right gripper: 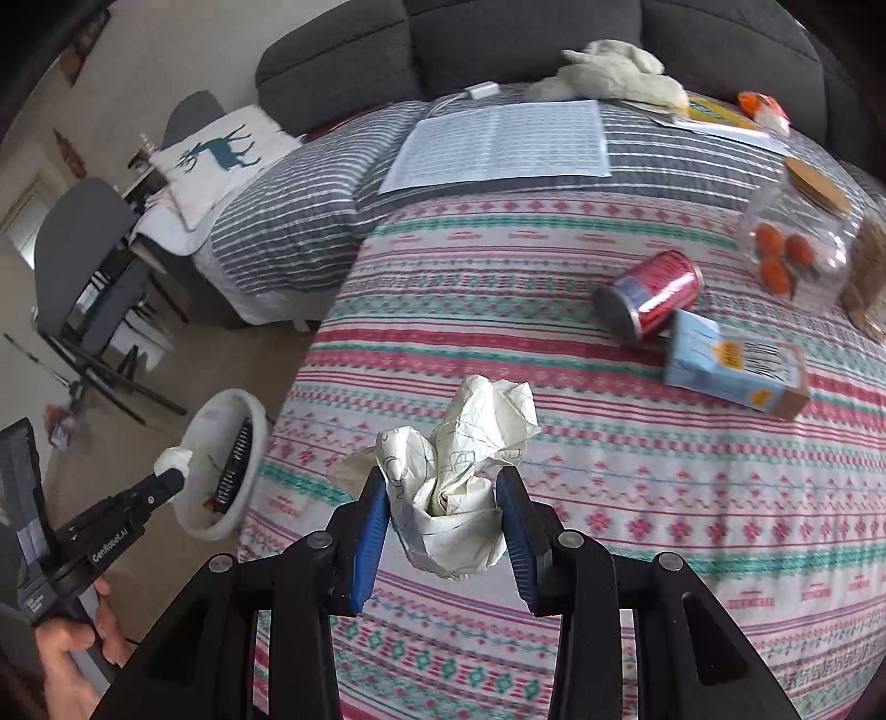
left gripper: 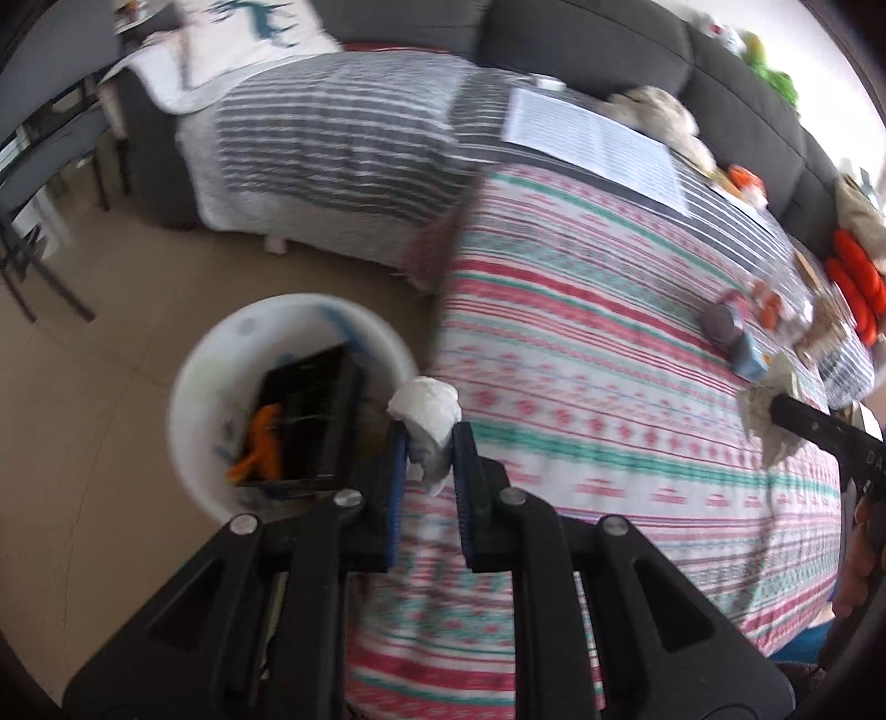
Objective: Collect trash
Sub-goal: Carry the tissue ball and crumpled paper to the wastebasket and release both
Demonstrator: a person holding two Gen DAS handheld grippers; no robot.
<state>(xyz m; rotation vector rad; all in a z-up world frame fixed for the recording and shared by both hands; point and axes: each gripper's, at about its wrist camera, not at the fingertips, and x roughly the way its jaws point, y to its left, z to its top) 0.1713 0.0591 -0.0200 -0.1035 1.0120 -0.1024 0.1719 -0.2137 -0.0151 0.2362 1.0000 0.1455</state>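
**Both tongs loaded, heading for the bin**

Both tongs are carrying trash. Narrowed almost to closing, the left gripper point(left gripper: 429, 451) is pinching a small white wad of tissue point(left gripper: 425, 407) between its blue pads, right at the rim of the round white plastic bin point(left gripper: 194, 387) that is standing on the tan floor just off the bed's near-left edge. Set wider, the right gripper point(right gripper: 443, 498) is clamping a crumpled ball of cream paper with ink lines point(right gripper: 462, 471) and is hanging over the near part of the bed, well short of the bin.

Judging by this, the step in hand is the carry to the bin. Next, the left tongs are needing to come over the bin's mouth before letting go, with the right load following.

A red, green and white patterned blanket point(right gripper: 554, 443) is covering the bed. Toward its right edge a red drink can point(right gripper: 653, 293) and a pale blue carton point(right gripper: 731, 365) are lying touching, probably waiting for collection. A grey sofa point(right gripper: 554, 33) is standing behind.
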